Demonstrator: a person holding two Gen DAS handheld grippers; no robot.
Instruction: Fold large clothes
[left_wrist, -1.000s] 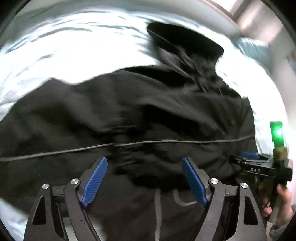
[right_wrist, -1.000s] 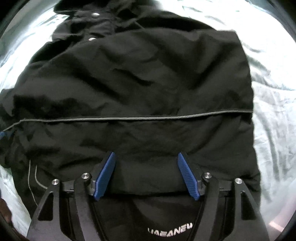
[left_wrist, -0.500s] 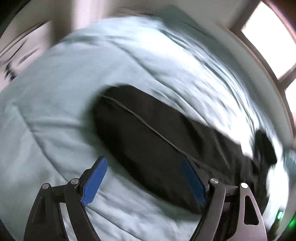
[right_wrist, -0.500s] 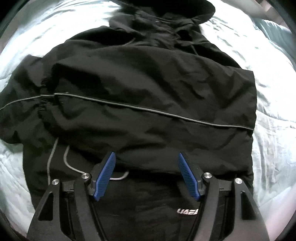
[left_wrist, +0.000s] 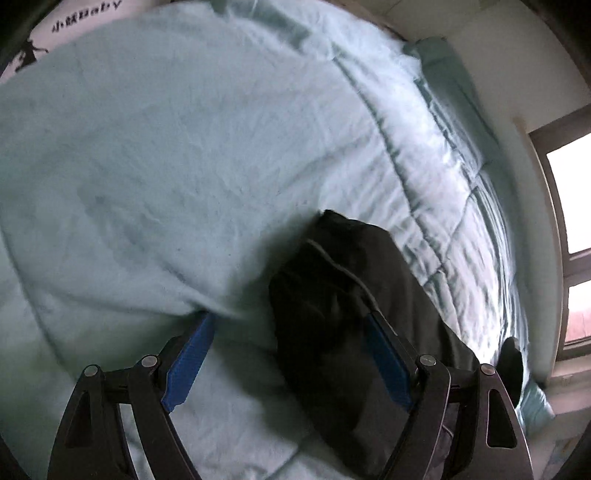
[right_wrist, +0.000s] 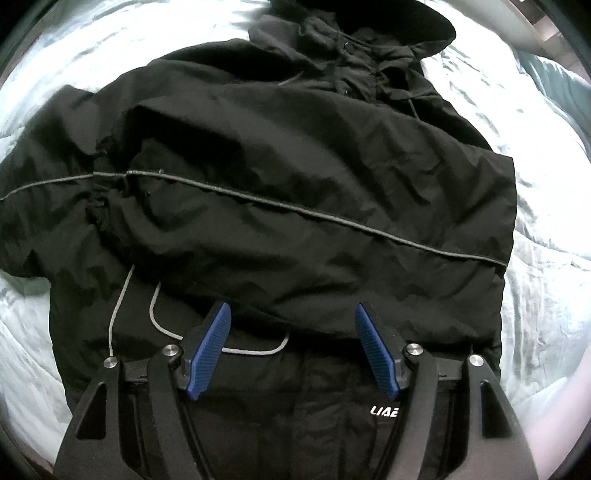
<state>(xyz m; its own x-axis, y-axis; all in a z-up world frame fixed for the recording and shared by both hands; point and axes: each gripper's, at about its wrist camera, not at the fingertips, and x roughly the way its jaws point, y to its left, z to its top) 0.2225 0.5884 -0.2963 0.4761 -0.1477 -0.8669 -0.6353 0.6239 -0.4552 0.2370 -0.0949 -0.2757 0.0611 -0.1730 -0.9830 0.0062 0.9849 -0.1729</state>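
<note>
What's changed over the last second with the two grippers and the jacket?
The left gripper swung off the black jacket toward the jacket's outstretched sleeve on the light-blue quilt. The right gripper pulled back slightly, showing more of the hood. Both stayed open; nothing was grasped.

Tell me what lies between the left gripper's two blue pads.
In the left wrist view, between the left gripper pads: pale green bedding on the left, the black jacket's sleeve on the right.

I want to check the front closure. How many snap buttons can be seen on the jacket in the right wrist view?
2. Both are on the black jacket, on the placket below the hood: one higher, one lower. Folds may hide more.
</note>
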